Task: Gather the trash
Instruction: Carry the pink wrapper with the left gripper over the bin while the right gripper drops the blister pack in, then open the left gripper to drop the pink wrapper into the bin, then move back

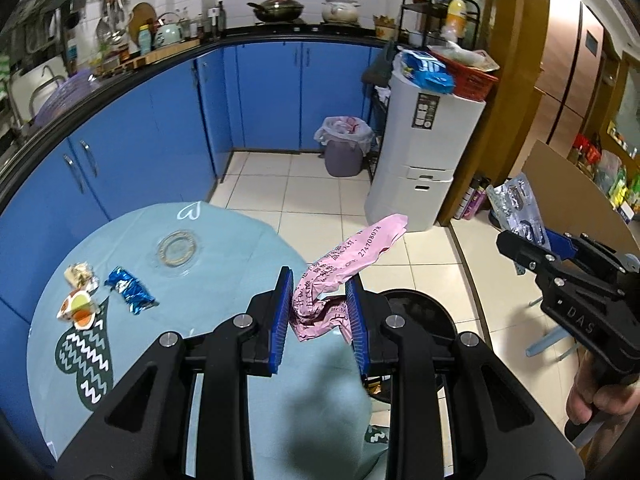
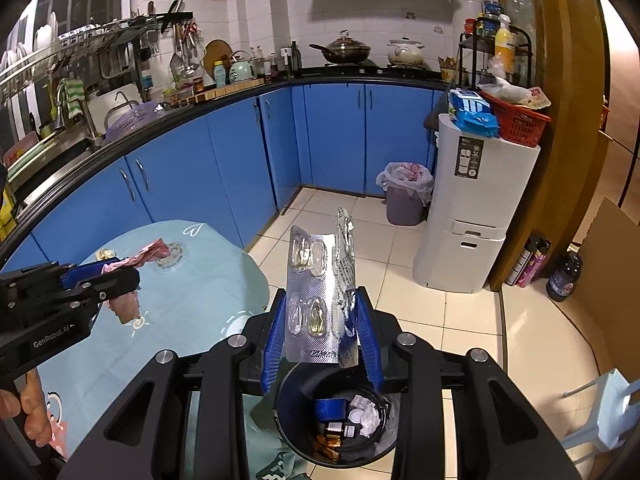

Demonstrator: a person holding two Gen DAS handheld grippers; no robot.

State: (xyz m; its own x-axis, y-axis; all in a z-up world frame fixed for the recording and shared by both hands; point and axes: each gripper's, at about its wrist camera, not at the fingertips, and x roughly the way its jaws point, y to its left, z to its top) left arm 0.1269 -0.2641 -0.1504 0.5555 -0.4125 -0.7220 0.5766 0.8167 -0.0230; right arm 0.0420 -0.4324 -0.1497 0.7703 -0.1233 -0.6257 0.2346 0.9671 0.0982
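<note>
Both tongs are closed on trash. Left gripper (image 1: 318, 316) pinches a crumpled pink paper (image 1: 348, 268) between its blue pads (image 1: 282, 312); the printed sheet sticks up and out past the fingertips, over the near edge of the round table (image 1: 224, 248) and toward the floor. Right gripper (image 2: 322, 334) clamps a silver blister pack (image 2: 316, 280) that stands upright between its pads, with a second foil strip folded behind it. No earlier picture is there to compare, so only the grip itself can be told: the pads press on the foil on both sides.

Directly below the right gripper stands a black trash bin (image 2: 288, 412) on the floor, just beside the table's near edge. Inside it lie a blue box, small bottles, white crumpled paper and orange wrappers.

On the table's light blue cloth, toward its left edge, three pieces remain: a blue foil wrapper (image 1: 130, 290), a gold and white wrapper (image 1: 80, 276) just left of it, and an orange and green packet (image 1: 78, 308) below that one, touching the dark heart print. A clear glass dish (image 1: 176, 248) sits near the table's middle.

Farther off, against the blue cabinets (image 1: 264, 92), a grey bin with a white liner (image 1: 345, 146) stands beside a tall white appliance (image 1: 424, 152). A person's hand (image 1: 600, 400) grasps the right gripper's handle.
</note>
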